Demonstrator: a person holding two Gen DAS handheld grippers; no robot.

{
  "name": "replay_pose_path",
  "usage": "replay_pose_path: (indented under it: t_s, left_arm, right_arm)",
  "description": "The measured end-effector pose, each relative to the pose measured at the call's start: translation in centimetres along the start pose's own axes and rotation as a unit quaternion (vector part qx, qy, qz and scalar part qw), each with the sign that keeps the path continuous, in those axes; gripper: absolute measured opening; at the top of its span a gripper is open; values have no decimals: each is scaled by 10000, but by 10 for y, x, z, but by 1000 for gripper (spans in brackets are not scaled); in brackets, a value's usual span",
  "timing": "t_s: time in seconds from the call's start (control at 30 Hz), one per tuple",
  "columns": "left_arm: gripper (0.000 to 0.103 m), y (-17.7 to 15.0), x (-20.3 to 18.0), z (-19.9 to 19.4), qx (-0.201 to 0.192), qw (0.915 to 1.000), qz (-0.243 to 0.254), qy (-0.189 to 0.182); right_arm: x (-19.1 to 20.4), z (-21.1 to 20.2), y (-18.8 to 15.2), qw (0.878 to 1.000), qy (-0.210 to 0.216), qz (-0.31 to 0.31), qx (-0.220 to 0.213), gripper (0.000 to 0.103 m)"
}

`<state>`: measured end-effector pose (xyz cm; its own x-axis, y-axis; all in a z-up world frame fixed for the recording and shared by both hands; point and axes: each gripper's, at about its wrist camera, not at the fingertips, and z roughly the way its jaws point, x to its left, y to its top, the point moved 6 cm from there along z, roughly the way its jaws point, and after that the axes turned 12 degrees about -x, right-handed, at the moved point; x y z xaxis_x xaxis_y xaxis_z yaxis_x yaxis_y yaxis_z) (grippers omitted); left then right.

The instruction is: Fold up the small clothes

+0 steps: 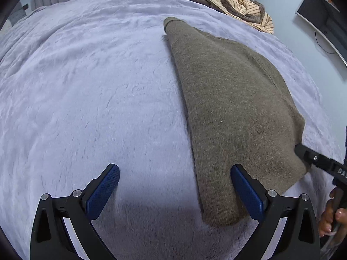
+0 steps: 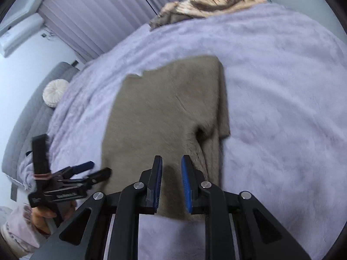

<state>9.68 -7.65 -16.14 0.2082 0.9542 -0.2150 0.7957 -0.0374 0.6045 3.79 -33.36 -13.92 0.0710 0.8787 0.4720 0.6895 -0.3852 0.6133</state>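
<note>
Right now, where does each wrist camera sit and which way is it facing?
Left wrist: low over the lavender blanket, looking past the open left gripper along the olive sweater toward a striped clothes pile; the right gripper and a hand show at the edge.
Right wrist: above the sweater's near edge, facing the blinds; its own parted fingers and the left gripper show.
Shared: sweater, blanket, pile.
</note>
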Motion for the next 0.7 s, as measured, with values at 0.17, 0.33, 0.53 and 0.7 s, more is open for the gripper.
replay_pose_path:
  t_s: [0.17,0.33,0.53,0.7]
  left_arm:
    - [102,-10,-4,-10,-57,9997,168,155]
    - [102,-16,-4,-24,-23,9995,10,324]
    - [102,-31,-13,-54,-115,9989,160,436]
    - [102,-46,-22,-74,-198,9990,176,365]
  right_arm:
    - [-21,-8,-10,9993,130,319,-176,0]
    - [-16,-14,-16,9997,-54,131,-184,0]
    - [-17,-41,-24,9994,-97,289,-165,3]
    - [-19,-70,-36,9985,-172,438,-278,5]
